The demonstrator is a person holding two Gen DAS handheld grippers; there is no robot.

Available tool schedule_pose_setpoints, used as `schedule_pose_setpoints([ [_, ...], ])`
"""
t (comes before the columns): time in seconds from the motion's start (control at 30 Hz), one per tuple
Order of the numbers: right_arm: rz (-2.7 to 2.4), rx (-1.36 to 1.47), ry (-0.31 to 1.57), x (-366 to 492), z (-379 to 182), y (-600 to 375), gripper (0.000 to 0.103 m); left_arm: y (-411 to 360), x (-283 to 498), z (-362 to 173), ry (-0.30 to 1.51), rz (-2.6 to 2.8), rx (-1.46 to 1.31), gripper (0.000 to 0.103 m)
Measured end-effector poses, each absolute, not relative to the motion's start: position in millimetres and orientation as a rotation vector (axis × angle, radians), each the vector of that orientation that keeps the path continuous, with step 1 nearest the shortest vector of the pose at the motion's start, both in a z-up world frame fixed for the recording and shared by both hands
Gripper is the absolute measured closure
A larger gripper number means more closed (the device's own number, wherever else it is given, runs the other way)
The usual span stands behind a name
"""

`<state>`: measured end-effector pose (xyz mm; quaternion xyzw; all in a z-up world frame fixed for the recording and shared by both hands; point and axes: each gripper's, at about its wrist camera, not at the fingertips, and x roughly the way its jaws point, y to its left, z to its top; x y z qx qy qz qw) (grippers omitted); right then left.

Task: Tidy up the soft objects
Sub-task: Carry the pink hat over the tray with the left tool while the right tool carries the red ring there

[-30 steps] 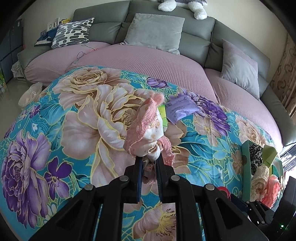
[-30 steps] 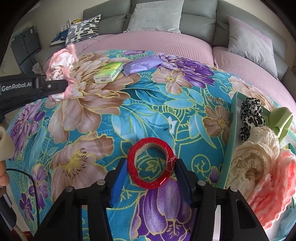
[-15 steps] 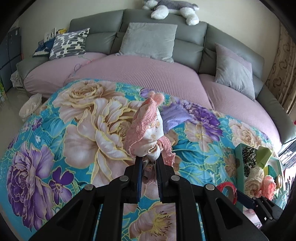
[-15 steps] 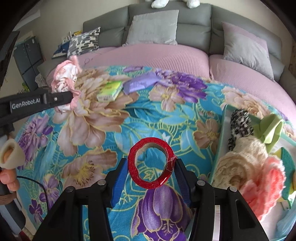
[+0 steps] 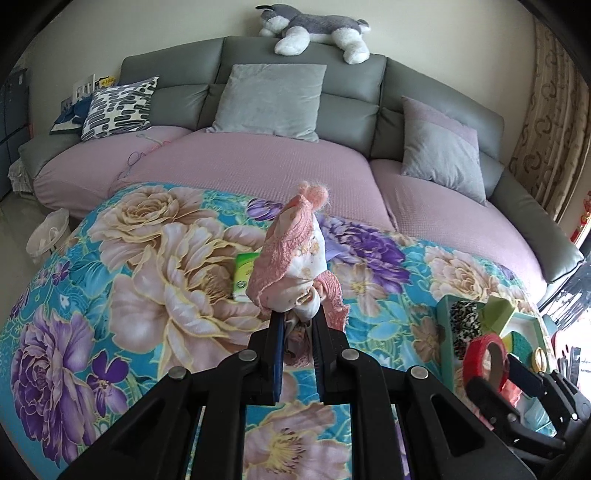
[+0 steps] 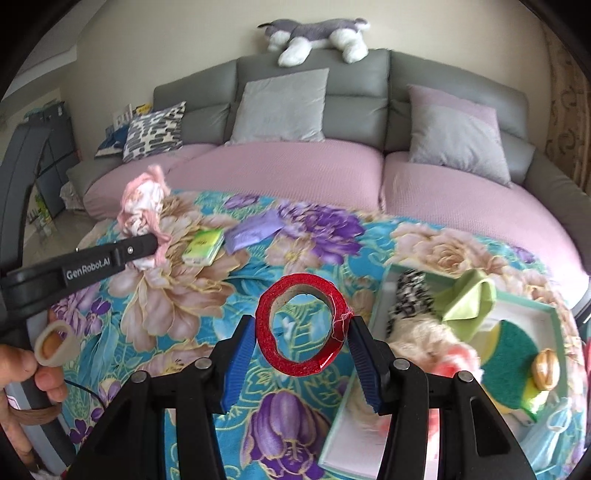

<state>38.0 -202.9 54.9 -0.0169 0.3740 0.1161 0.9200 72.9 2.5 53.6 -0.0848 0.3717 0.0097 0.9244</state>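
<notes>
My left gripper [image 5: 298, 325] is shut on a pink-and-white lace cloth bundle [image 5: 293, 258] and holds it above the floral blanket [image 5: 147, 280]; it also shows in the right wrist view [image 6: 142, 210]. My right gripper [image 6: 303, 336] is shut on a red tape ring [image 6: 301, 325], held above the blanket left of the mint-green tray [image 6: 546, 306]. The tray holds a leopard-print cloth [image 6: 410, 295], a cream lace roll [image 6: 417, 332], a pink knit piece [image 6: 458, 363], a green cloth [image 6: 469, 295] and a green sponge [image 6: 513, 354].
A green tissue pack [image 6: 203, 245] and a purple packet [image 6: 255, 230] lie on the blanket behind the ring. Behind is a pink-covered grey sofa [image 5: 258, 166] with cushions and a plush husky [image 5: 314, 29] on top. A white bin [image 5: 48, 234] stands on the floor at left.
Both grippers have lifted and tilted up, so more sofa and wall show. The left still holds the bundle, the right still holds the ring, now closer to the tray.
</notes>
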Motion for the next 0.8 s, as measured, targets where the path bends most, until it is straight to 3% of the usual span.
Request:
schedule_pose_setpoints([
  [0.8,-0.131,0.128,0.71,9.6,79.1,-351.6,0.049,-99.9,74.7,68.2,0.728,-0.181,-0.041,0.089],
])
